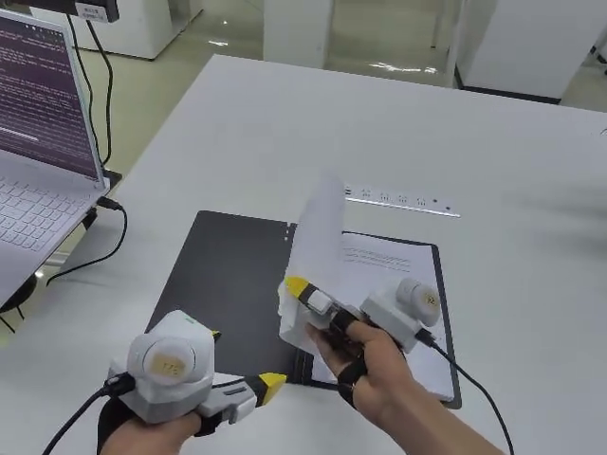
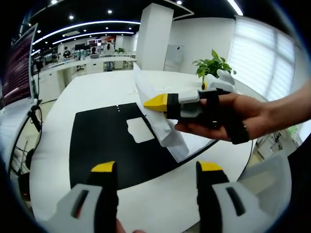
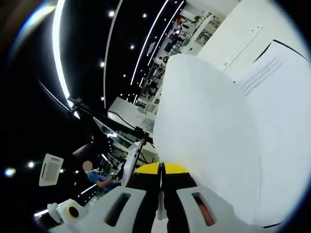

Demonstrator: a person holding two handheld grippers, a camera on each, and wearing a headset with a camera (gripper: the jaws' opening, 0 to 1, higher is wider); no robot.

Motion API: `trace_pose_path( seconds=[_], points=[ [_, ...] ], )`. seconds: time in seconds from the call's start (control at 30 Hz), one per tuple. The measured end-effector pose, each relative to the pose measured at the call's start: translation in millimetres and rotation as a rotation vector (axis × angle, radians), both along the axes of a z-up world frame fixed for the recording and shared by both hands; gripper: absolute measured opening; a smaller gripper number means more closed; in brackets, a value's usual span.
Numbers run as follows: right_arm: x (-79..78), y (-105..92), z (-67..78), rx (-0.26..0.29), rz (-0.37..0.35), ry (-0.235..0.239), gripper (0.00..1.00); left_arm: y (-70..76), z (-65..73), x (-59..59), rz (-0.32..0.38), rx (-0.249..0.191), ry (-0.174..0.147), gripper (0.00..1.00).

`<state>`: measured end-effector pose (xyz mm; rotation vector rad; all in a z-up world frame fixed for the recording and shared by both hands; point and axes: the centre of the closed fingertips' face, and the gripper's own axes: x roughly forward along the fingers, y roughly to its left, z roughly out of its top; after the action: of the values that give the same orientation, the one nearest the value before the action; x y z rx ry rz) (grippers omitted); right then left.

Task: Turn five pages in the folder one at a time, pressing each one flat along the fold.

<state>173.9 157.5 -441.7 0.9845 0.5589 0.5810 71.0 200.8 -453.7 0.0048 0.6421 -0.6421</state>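
Recording table (image 1: 379,123) as white and broad, bearing every item below. Noting laptop (image 1: 38,142) standing open at the left edge, screen lit with lines of text, well apart from the work.

Finding folder (image 1: 228,275) (image 2: 97,145) lying open and flat near the front edge, showing a black inner cover on the left and a printed sheet (image 1: 389,265) on the right. Finding page (image 1: 318,237) (image 2: 170,138) (image 3: 204,121) lifted off the right side and standing close to upright over the fold, bowing slightly, bunching along its lower edge at the grip. Screening part of the printed sheet from the head view.

Logging right gripper (image 1: 299,289) (image 2: 155,101) (image 3: 162,169) as clamped tight on the page's lower near corner, yellow tips pressed together with paper between them. Noting right hand (image 1: 375,370) (image 2: 243,114) wrapping the handle above the folder's near right part.

Logging left gripper (image 1: 245,360) (image 2: 156,167) as spread wide, gripping nothing, hovering over the folder's near edge where black cover meets table. Not finding it possible to tell whether it is touching either surface. Noting left hand (image 1: 142,438) grasping it from below.

Noting power strip (image 1: 398,201) lying flat just beyond the folder's far edge. Noting cable (image 1: 123,232) trailing from the laptop's side across the table, apart from the folder.
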Motion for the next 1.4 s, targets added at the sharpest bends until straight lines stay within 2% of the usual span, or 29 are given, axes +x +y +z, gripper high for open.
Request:
trace_pose_path(
  seconds=[0.17, 0.37, 0.63, 0.97, 1.1, 1.27, 1.4],
  points=[
    [0.9, 13.5, -8.6, -0.027, 0.045, 0.010, 0.00, 5.8, 2.7, 4.0, 0.016, 0.001, -0.012, 0.65],
    [4.7, 27.4, -24.6, -0.033, 0.061, 0.051, 0.00, 20.4, -2.1, 6.8, 0.048, -0.004, 0.000, 0.65],
    [5.4, 49.1, -54.8, -0.072, 0.110, 0.105, 0.00, 39.5, -1.3, 11.6, 0.088, -0.013, 0.000, 0.65],
    [14.8, 76.1, -78.3, -0.106, 0.121, 0.147, 0.00, 58.9, 1.8, 17.1, 0.119, -0.022, 0.001, 0.65],
    [14.7, 79.8, -90.4, -0.136, 0.115, 0.169, 0.00, 67.6, 3.8, 19.7, 0.133, -0.023, -0.004, 0.65],
    [14.8, 80.1, -96.5, -0.151, 0.110, 0.182, 0.01, 76.8, 5.2, 22.7, 0.158, -0.031, -0.010, 0.65],
    [13.8, 84.5, -95.5, -0.140, 0.126, 0.171, 0.09, 76.5, 4.2, 23.0, 0.158, -0.029, -0.008, 0.65]
  ],
)
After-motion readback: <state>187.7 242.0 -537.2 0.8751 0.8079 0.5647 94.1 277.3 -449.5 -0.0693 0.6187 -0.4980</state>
